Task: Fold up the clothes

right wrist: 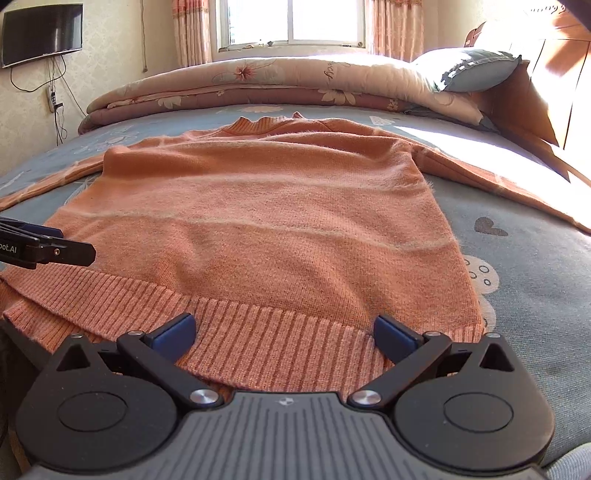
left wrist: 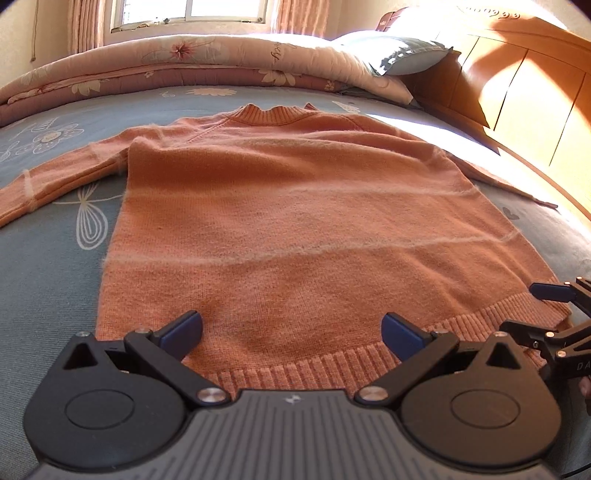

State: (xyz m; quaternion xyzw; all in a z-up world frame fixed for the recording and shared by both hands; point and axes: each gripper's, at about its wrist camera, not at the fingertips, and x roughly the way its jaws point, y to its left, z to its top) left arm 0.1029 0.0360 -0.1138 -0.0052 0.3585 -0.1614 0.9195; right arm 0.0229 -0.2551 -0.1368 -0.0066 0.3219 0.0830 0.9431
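An orange knit sweater [left wrist: 295, 206] [right wrist: 258, 221] lies flat on the bed, collar far, ribbed hem [left wrist: 332, 362] [right wrist: 266, 332] nearest me, both sleeves spread sideways. My left gripper [left wrist: 291, 332] hovers open over the left half of the hem, blue fingertips wide apart, nothing between them. My right gripper [right wrist: 284, 334] stands open over the right half of the hem, also holding nothing. In the left wrist view the right gripper [left wrist: 554, 314] shows at the right edge. The left gripper [right wrist: 44, 247] shows at the left edge of the right wrist view.
The blue flowered bedsheet [left wrist: 48, 266] [right wrist: 524, 229] surrounds the sweater. A folded floral quilt [left wrist: 192, 62] and a grey pillow [right wrist: 476, 70] lie at the far side. A wooden headboard [left wrist: 535, 96] runs along the right. A wall TV [right wrist: 40, 33] hangs far left.
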